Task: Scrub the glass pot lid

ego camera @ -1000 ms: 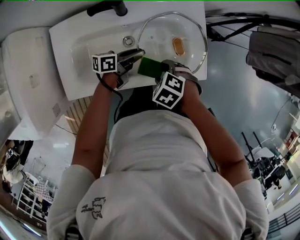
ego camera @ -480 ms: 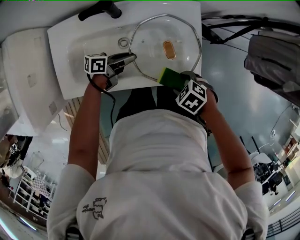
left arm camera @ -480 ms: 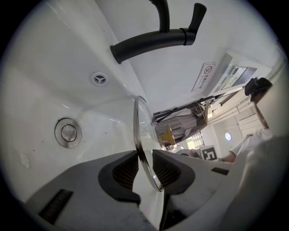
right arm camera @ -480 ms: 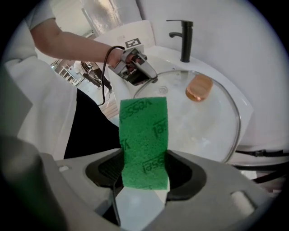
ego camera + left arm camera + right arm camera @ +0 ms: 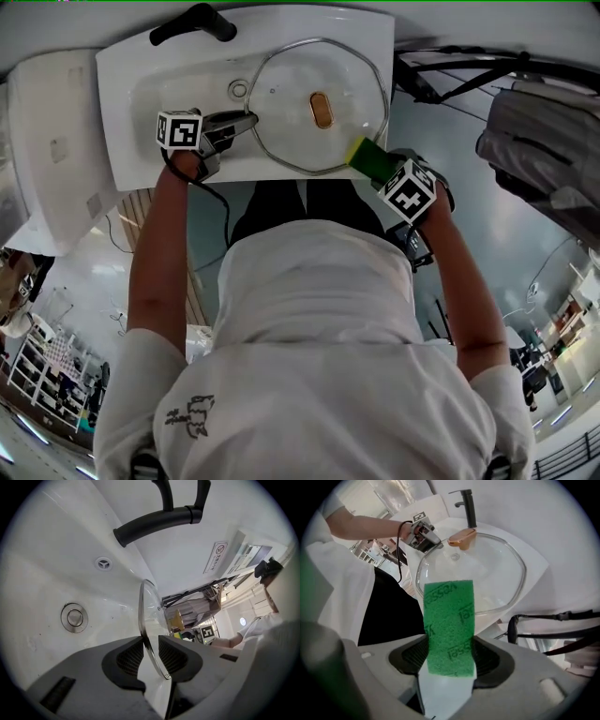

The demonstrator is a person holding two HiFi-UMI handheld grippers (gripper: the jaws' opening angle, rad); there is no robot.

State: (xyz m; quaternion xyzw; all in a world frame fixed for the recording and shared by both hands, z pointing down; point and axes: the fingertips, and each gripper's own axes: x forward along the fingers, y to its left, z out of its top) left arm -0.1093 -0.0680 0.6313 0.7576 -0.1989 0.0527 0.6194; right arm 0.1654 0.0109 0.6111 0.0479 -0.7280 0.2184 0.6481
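Glass pot lid [image 5: 286, 103] is held over the white sink [image 5: 169, 84], its rim clamped in the left tool [image 5: 246, 120]. A green scouring sponge [image 5: 364, 152] is gripped in the right tool [image 5: 377, 167] beside the lid's edge. Scrubbing is judged underway, not finished.

Glass pot lid [image 5: 286, 112]: clear, smooth, glossy; thin bright metal rim. Knob [image 5: 321, 109]: glossy amber. Sponge [image 5: 449, 620]: green scouring face, rough, matt, fibrous. Sink [image 5: 141, 84]: white, smooth, glossy, ceramic-looking. Faucet [image 5: 159, 521]: matt black. Drain plug [image 5: 74, 617]: polished metal.
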